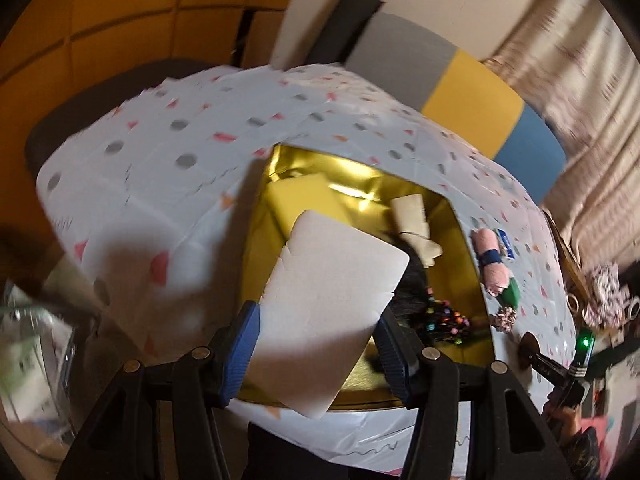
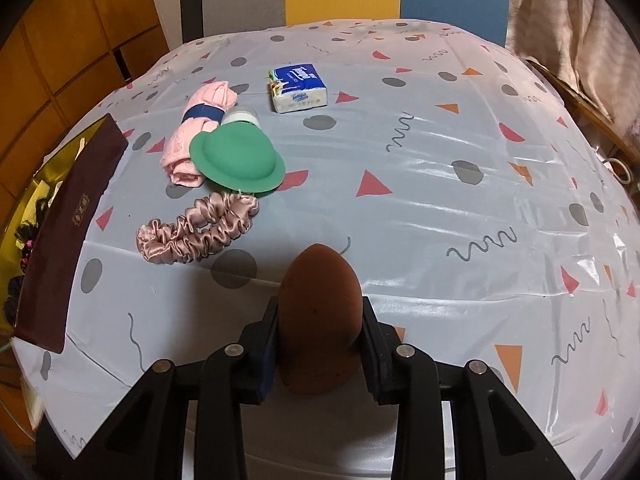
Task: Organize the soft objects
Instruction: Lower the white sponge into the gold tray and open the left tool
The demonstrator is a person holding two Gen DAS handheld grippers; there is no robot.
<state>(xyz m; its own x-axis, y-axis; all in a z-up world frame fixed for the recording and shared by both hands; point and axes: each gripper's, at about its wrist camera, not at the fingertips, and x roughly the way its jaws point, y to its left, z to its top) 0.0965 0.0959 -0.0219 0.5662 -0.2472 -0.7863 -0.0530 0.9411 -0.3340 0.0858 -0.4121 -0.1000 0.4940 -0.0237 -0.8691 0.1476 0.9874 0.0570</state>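
In the gold box (image 1: 360, 184) (open) lie a yellow sponge (image 1: 304, 200) and beads (image 1: 444, 320).

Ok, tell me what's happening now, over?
Left tool holding white foam pad above gold box. Right tool clamped on brown sponge. Nothing blocking.

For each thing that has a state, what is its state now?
Left tongs: shut on white foam sheet.
Right tongs: shut on brown sponge.
Gold box: open, partly filled.
Pink towel: rolled, banded.
Tissue pack: sealed, on tablecloth.
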